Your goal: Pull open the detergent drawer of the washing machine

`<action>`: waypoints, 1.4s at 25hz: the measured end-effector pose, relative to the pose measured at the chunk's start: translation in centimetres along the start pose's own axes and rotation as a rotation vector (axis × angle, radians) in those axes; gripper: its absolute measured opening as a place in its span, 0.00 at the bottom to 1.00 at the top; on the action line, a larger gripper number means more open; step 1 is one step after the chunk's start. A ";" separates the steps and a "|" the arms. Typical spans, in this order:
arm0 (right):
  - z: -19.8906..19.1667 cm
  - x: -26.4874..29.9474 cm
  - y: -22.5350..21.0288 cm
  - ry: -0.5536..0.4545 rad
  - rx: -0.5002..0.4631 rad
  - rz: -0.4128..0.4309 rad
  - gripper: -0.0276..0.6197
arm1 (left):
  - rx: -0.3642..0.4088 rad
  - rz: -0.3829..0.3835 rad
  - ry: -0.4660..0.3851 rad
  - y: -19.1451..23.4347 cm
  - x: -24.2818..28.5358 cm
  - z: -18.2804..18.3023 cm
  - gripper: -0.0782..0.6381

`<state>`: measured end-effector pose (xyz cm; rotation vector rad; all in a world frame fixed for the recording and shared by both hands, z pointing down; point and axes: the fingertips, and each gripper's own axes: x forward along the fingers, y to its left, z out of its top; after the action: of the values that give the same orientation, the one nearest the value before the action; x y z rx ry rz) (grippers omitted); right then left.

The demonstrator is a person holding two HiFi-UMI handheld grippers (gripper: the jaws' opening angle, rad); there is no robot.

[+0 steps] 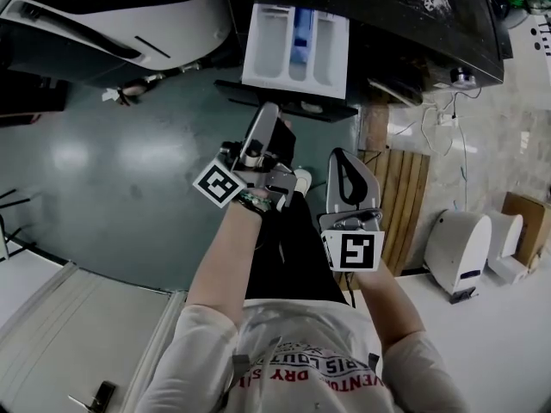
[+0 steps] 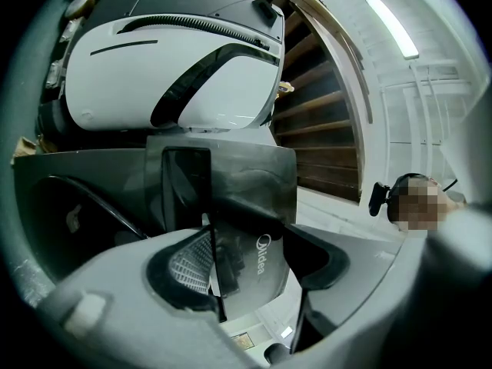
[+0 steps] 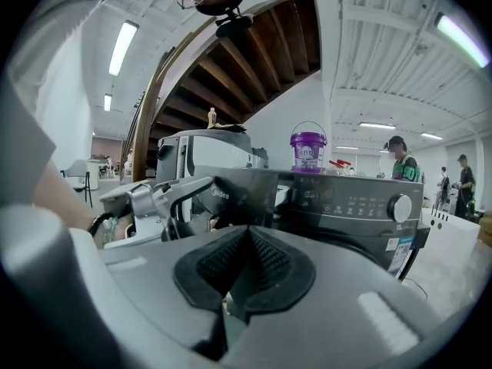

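Left gripper [image 2: 252, 244]: you are pinching the drawer [image 1: 295, 46], out from the washer [image 1: 387, 15].
Right gripper [image 3: 247, 237]: you are holding it pressed together, empty.

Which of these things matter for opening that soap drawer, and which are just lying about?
In the job:
- washing machine
- drawer, already pulled out
- left gripper, fingers on the drawer's front

Just about:
- purple tub on top of the washing machine
- white machine beside it
- wooden slats on the floor
- right gripper, shut and empty
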<state>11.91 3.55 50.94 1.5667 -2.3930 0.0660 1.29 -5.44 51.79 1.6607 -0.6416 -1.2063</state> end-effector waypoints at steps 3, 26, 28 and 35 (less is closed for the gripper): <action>0.5 -0.3 0.5 -0.007 0.044 -0.012 0.03 | 0.003 0.000 0.003 0.2 0.0 0.0 0.52; 4.0 -2.3 2.2 -0.039 0.070 -0.033 0.03 | 0.242 0.260 0.241 -2.8 -4.7 -0.9 0.40; 4.7 -2.6 2.4 -0.044 0.061 -0.029 0.03 | 0.320 0.301 0.268 -3.7 -5.4 -0.2 0.25; 7.4 -3.0 3.2 -0.044 0.064 -0.018 0.03 | 0.563 0.338 0.408 -8.0 -6.3 0.5 0.11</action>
<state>8.63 6.11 43.43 1.6344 -2.4326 0.1067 -2.46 2.85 47.22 2.0730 -1.0074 -0.4371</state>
